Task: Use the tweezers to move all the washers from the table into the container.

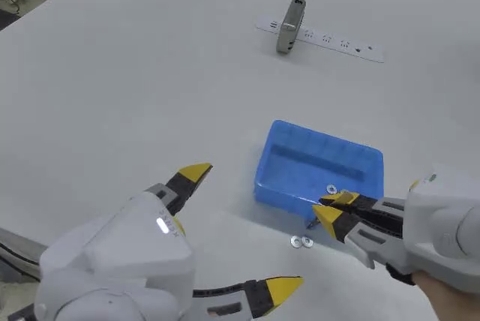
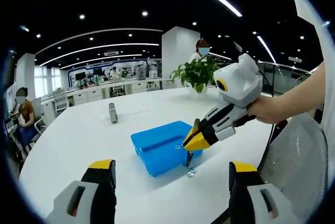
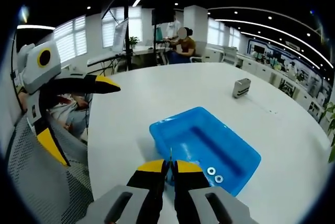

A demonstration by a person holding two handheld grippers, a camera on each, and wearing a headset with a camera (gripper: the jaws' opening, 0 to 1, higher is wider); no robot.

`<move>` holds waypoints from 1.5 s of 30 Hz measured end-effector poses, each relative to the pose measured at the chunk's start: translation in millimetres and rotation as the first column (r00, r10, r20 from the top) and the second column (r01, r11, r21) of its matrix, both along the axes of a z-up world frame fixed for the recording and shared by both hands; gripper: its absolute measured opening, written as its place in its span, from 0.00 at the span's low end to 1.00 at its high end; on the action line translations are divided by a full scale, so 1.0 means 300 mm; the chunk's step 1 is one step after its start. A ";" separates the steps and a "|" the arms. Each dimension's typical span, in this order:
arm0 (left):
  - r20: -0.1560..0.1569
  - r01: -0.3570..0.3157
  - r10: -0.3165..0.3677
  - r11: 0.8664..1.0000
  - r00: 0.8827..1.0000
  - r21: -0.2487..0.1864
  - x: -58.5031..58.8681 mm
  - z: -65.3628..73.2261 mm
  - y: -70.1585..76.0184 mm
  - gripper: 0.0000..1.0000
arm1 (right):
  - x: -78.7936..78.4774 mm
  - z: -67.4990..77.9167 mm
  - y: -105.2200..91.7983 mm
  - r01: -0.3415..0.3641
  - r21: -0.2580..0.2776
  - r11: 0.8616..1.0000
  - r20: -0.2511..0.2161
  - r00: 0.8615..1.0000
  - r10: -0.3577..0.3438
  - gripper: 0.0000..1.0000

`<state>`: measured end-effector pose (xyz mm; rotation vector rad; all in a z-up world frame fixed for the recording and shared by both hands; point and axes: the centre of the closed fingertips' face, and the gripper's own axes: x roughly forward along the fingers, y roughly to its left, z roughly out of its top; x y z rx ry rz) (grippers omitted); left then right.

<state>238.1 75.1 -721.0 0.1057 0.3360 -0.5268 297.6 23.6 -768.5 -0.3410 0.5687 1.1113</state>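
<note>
Nearest, at 7 o'clock in the head view, the left gripper (image 1: 240, 229) hangs with its jaws spread wide and nothing between them. It is idle and best kept clear. At 4 o'clock the right gripper (image 1: 334, 208) has its jaws pressed together on the tweezers (image 1: 313, 223), whose dark tip pokes down toward the table (image 1: 150, 73). Just beside that tip, at about 7 o'clock of it, lie two loose washers (image 1: 301, 242) that touch or nearly touch each other, near the front wall of the blue container (image 1: 319, 157). I judge the step in hand to be a pick. Bring the tip down steeply over one washer only, catch its rim or hole, and lift straight up before swinging toward 12 o'clock, so the front wall is cleared and the neighbouring washer is not flicked away. Inside the container near that wall are the stowed washers (image 1: 332, 189); the right gripper view shows two (image 3: 214, 175). Farthest off, a metal block (image 1: 291, 25) stands on a white strip (image 1: 330, 39). The tweezers' shank is buried in the jaws, and the tip is too small to tell whether it holds anything. The left gripper's body covers part of the table, so more washers could lie there.
</note>
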 end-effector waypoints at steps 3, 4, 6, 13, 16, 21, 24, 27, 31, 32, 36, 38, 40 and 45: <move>0.000 -0.001 0.001 1.000 1.000 -0.001 0.000 0.001 0.000 0.91 | -0.003 -0.002 0.005 0.006 0.014 1.000 -0.018 1.000 -0.006 0.03; 0.000 -0.001 0.001 1.000 1.000 -0.001 0.000 0.001 0.000 0.91 | 0.000 -0.002 0.001 0.001 -0.003 1.000 -0.002 1.000 -0.001 0.02; 0.000 -0.001 0.001 1.000 1.000 0.001 0.000 0.001 0.000 0.91 | 0.008 -0.001 -0.006 0.006 -0.026 1.000 0.021 1.000 -0.005 0.02; -0.001 0.000 0.000 1.000 1.000 0.000 -0.001 -0.001 0.001 0.91 | 0.000 -0.005 -0.001 -0.007 -0.021 1.000 0.009 1.000 0.007 0.02; -0.002 0.001 -0.001 1.000 1.000 0.000 -0.002 -0.001 0.000 0.91 | -0.007 -0.008 0.002 -0.017 -0.022 1.000 0.005 1.000 0.017 0.02; -0.002 0.003 -0.003 1.000 1.000 0.001 -0.002 -0.003 0.001 0.90 | -0.011 -0.008 0.005 -0.027 -0.026 0.999 0.001 1.000 0.027 0.02; 0.000 0.007 -0.007 1.000 1.000 0.003 -0.003 -0.003 0.000 0.90 | -0.007 -0.004 -0.001 -0.020 -0.041 0.999 0.012 1.000 0.021 0.01; -0.003 0.007 -0.007 1.000 1.000 0.002 -0.003 -0.004 0.001 0.91 | -0.023 0.022 0.009 -0.009 0.006 1.000 -0.043 0.999 0.009 0.02; -0.001 0.006 -0.006 1.000 1.000 -0.001 -0.003 -0.004 0.001 0.91 | -0.040 0.075 0.021 -0.030 0.058 0.998 -0.092 0.995 0.035 0.02; 0.000 0.006 -0.006 1.000 1.000 0.000 -0.002 -0.005 0.002 0.91 | -0.043 0.097 0.026 -0.033 0.078 0.996 -0.105 0.994 0.041 0.02; 0.000 0.008 -0.008 1.000 1.000 -0.001 -0.001 -0.005 -0.001 0.91 | -0.042 0.172 0.042 -0.054 0.134 0.990 -0.131 0.989 0.071 0.02; -0.001 0.007 -0.007 1.000 1.000 0.000 -0.001 -0.006 0.001 0.91 | -0.033 0.203 0.049 -0.065 0.153 0.986 -0.142 0.986 0.087 0.02; -0.001 0.007 -0.007 1.000 1.000 -0.002 0.000 -0.007 0.001 0.90 | -0.017 0.225 0.051 -0.060 0.163 0.985 -0.142 0.986 0.084 0.02; 0.000 0.008 -0.008 1.000 1.000 -0.002 -0.001 -0.008 0.002 0.90 | 0.069 0.242 0.048 -0.022 0.152 0.988 -0.102 0.994 0.038 0.02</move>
